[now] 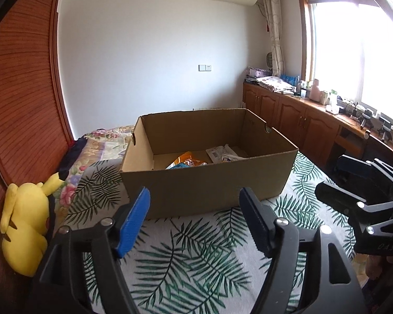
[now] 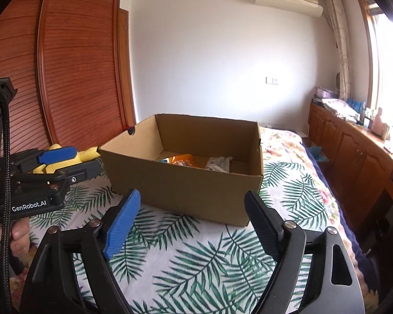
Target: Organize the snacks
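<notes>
An open cardboard box stands on the bed. Inside it lie an orange snack packet and a white packet; the rest of the box floor is hidden by the near wall. My left gripper hovers in front of the box, open, with nothing between its blue pads. My right gripper is also open and empty, just short of the box's near wall. Each gripper shows in the other's view: the right gripper at the right edge, the left gripper at the left.
A leaf-patterned cover spreads over the bed below both grippers. A yellow plush toy lies at the left beside a wooden wardrobe. Low wooden cabinets with clutter run under the window. A hand grips the left handle.
</notes>
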Demonstrator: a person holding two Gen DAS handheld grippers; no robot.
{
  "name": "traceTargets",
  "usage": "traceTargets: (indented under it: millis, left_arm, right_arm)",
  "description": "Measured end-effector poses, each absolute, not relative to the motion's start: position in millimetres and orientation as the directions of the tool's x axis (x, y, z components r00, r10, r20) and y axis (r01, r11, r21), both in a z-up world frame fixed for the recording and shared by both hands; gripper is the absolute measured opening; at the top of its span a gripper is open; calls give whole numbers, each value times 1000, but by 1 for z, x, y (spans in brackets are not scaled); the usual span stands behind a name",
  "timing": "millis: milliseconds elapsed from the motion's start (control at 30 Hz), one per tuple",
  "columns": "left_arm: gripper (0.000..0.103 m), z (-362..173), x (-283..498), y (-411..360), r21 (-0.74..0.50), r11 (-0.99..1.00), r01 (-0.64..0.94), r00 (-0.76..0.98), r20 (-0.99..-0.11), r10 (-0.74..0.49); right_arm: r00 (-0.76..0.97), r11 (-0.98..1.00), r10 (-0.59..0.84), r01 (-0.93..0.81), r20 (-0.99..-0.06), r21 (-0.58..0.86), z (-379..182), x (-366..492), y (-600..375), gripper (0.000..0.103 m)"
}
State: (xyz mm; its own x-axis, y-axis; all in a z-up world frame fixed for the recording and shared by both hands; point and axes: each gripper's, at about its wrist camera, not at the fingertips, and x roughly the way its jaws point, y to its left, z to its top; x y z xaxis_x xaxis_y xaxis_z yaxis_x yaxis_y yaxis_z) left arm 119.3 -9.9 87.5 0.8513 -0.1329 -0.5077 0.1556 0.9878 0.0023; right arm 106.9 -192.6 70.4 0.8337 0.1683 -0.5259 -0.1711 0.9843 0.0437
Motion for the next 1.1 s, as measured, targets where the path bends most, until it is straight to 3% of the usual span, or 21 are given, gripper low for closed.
traceTargets:
  millis: [100,167,333,667,1100]
  left_arm:
    - [77,87,109,-10,1,989,146,855,-502,-126]
    - [91,87,101,-10,-8,990,143,861,-492,-129]
    - [98,88,85,-11,15,992,125,883,-458,-105]
    - [99,88,69,-15,25,996,85,902,-426,-66]
    - [99,63,55,-10,-23,997,72,891,-447,-74]
  right_arm:
    - [837,986,164,-162,-522,51,70,98,-194,89]
    - [839,986,163,-157,-519,56,70,92,-193,91]
    - [851,987,160,-151,-500,58,73,80,-193,101]
    - [864,995,103,-95,-492,41,73,68,-193,103]
    - [883,997,71,-63,-464,32,68,38,-194,103]
